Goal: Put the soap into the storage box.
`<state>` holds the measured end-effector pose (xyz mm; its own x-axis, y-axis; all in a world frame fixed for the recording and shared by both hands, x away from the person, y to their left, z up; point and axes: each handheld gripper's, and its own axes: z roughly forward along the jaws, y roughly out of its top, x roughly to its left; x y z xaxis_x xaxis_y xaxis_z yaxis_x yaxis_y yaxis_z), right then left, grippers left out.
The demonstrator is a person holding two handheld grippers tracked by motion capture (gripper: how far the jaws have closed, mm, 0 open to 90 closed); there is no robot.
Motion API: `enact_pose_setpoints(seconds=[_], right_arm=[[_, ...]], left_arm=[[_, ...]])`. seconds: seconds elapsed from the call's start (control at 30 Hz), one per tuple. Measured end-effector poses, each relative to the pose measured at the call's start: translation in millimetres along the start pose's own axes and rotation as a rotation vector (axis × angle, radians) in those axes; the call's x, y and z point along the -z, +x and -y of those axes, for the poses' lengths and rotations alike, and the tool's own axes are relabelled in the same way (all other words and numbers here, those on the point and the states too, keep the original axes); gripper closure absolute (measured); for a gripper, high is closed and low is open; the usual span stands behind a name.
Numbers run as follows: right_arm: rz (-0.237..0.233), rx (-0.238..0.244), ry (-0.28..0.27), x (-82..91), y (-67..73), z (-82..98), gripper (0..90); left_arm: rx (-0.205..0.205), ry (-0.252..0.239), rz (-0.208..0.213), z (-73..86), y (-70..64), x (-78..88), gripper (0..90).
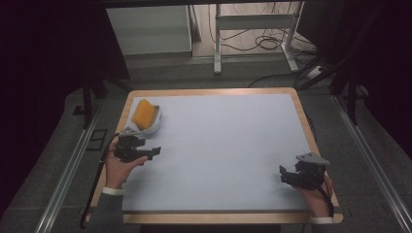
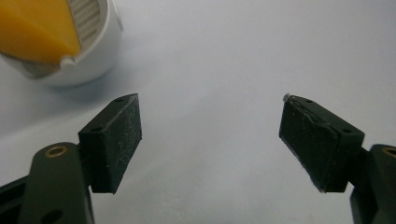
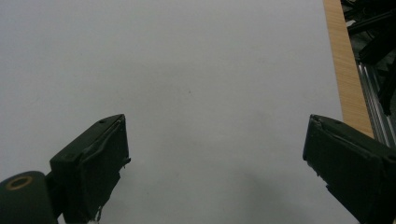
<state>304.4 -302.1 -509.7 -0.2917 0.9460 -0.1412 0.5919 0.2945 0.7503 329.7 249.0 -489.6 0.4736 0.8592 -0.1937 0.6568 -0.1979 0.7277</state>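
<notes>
Work surface: pale grey mat (image 1: 218, 150) on a wood-edged table (image 1: 305, 121).

Item in hand: round white plastic bowl (image 1: 154, 121) holding an orange wedge-shaped block (image 1: 143, 112) with a white ribbed face beside it. It stands at the far left corner of the mat; in the left gripper view it sits above and to the left of the jaw tips.

Left gripper: black two-jaw left gripper (image 1: 142, 151), held in the person's left hand (image 1: 118, 162), lies near the bowl on its near side but not touching it. Jaws spread wide, nothing between the pads (image 2: 117, 140) — only bare mat.

Right gripper: black right gripper (image 1: 290, 175) rests at the near right of the mat, well apart from the bowl. Jaws wide apart, nothing between them.

Step judged: approach to the bowl, no grasp made yet.

Method advised: swing the left gripper toward the bowl so one pad goes inside the rim and the other outside — or straddle the orange block squarely, if that is the piece wanted. Close only once the wall is centred between the pads.

Risk: a thin, smooth rim may slip or tip the bowl if pinched off-centre.
</notes>
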Motion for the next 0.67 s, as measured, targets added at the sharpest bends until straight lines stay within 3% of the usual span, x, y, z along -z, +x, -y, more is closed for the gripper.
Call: enact_pose_setpoints(seconds=[0.2,0.3,0.4,0.6,0.67], right_arm=[[0.003,-0.002,-0.001,0.9,-0.6,0.2,6.9],[0.008,0.002,-0.01,1.1,-0.1,-0.1,6.9],[0.008,0.003,-0.016,1.9,0.9,-1.0,6.9],[0.016,0.006,-0.021,1.5,2.8,-1.7,6.8],[0.013,0.0,-0.025,1.6,2.4,-2.1,6.8]], left_arm=[[0.016,0.0,0.031,17.1,-1.3,-4.0,22.8],[0.018,-0.015,0.004,17.1,-1.4,-3.4,24.3],[0.019,-0.028,0.01,16.8,-1.5,-1.9,23.9],[-0.006,0.02,0.004,19.0,-4.3,-9.0,21.9],[-0.011,0.016,-0.015,19.7,-6.1,-10.5,21.3]])
